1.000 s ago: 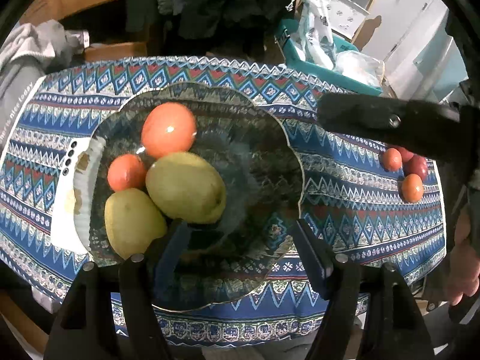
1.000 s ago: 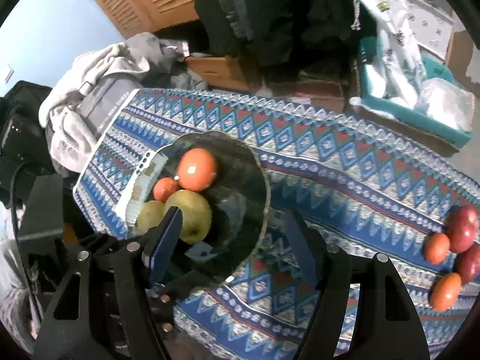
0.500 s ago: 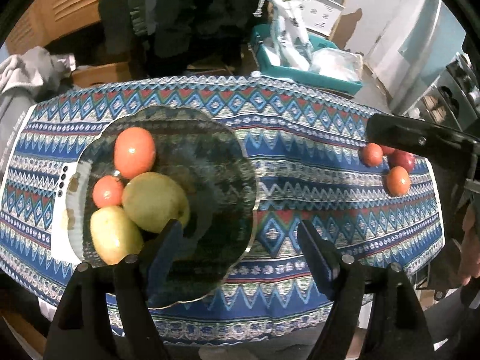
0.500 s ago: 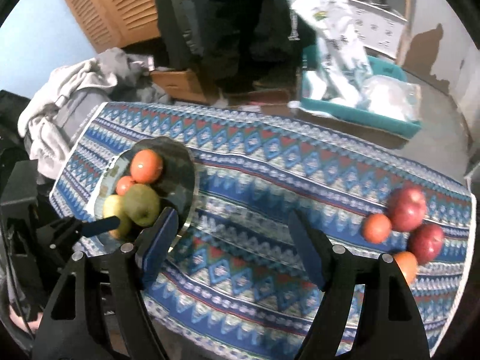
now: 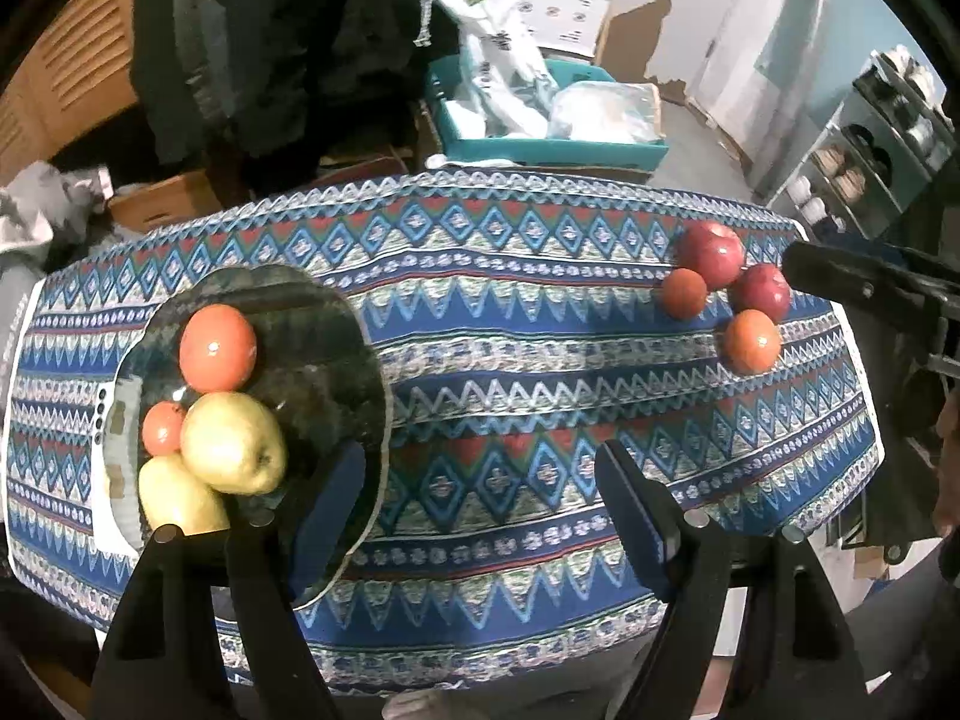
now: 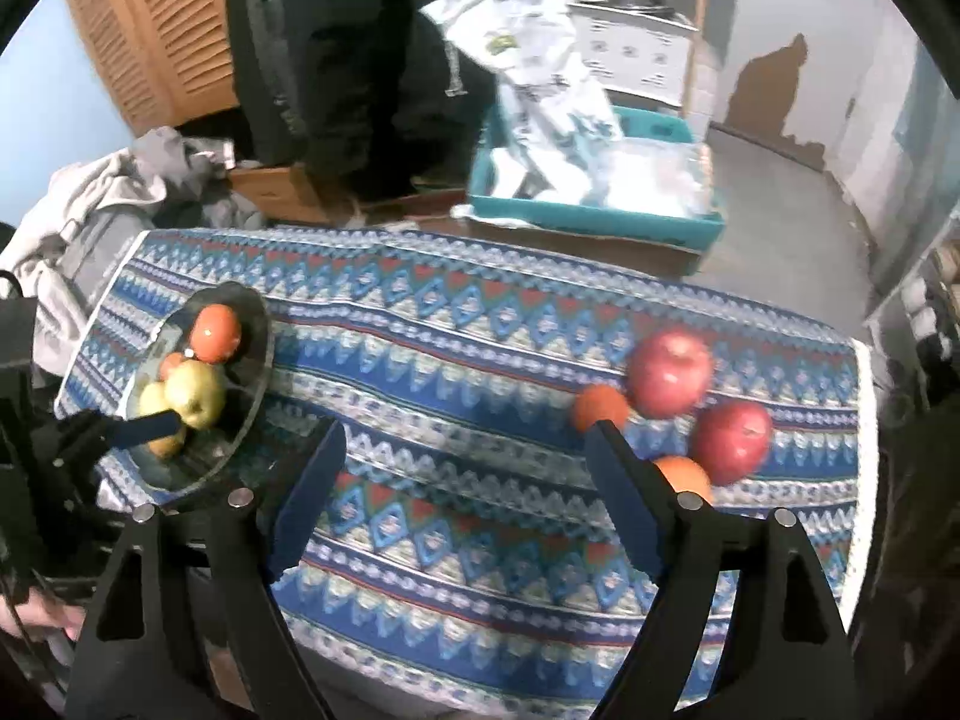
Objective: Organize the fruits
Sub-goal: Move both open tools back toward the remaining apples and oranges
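A glass plate [image 5: 327, 360] at the left of the table holds a large orange [image 5: 217, 348], a small orange [image 5: 161, 429] and two green-yellow apples [image 5: 233, 443]. At the right lie two red apples [image 6: 669, 372] and two oranges [image 6: 600, 408], also loose on the cloth in the left wrist view, red apples [image 5: 714, 252] beside oranges [image 5: 750, 341]. My left gripper [image 5: 480, 480] hangs open over the cloth just right of the plate. My right gripper [image 6: 465, 450] is over mid-table; its jaws are opening with nothing between them, its right finger close beside the oranges.
The table wears a blue patterned cloth [image 5: 510, 360]. Behind it stands a person in dark clothes [image 6: 360, 60], and a teal crate [image 6: 600, 219] with plastic bags sits on the floor. Grey clothing [image 6: 102, 210] is piled at the left; a shelf [image 5: 870, 150] stands at the right.
Both grippers have moved right, away from the plate and toward the loose fruit. The right gripper's jaws have spread wider. The plate's fruit has not moved.
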A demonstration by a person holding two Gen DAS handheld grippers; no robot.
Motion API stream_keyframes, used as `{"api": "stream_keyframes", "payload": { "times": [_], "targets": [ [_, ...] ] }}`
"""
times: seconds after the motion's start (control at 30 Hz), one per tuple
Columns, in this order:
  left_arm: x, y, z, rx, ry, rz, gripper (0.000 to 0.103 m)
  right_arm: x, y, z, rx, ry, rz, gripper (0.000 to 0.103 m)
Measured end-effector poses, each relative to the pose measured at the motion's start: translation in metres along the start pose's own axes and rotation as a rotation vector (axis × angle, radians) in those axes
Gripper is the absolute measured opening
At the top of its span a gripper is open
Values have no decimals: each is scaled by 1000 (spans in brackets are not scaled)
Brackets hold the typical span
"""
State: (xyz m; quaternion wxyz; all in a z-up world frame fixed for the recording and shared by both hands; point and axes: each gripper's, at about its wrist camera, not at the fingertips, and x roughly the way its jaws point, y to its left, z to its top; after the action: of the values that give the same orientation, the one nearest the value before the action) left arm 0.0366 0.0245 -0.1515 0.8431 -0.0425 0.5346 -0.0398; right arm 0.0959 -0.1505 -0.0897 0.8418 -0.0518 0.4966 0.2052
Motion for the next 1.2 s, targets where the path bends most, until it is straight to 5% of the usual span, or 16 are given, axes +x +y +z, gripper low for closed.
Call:
{"api": "stream_keyframes", "payload": {
  "times": [0.7,1.2],
  "targets": [
    [3,-88,34,138,-19,-11,87,-33,-96,-21,100,-5,-121,86],
    [58,-123,78,151,58,-75,87,9,-155,-5,131,146,-122,86]
  ]
}}
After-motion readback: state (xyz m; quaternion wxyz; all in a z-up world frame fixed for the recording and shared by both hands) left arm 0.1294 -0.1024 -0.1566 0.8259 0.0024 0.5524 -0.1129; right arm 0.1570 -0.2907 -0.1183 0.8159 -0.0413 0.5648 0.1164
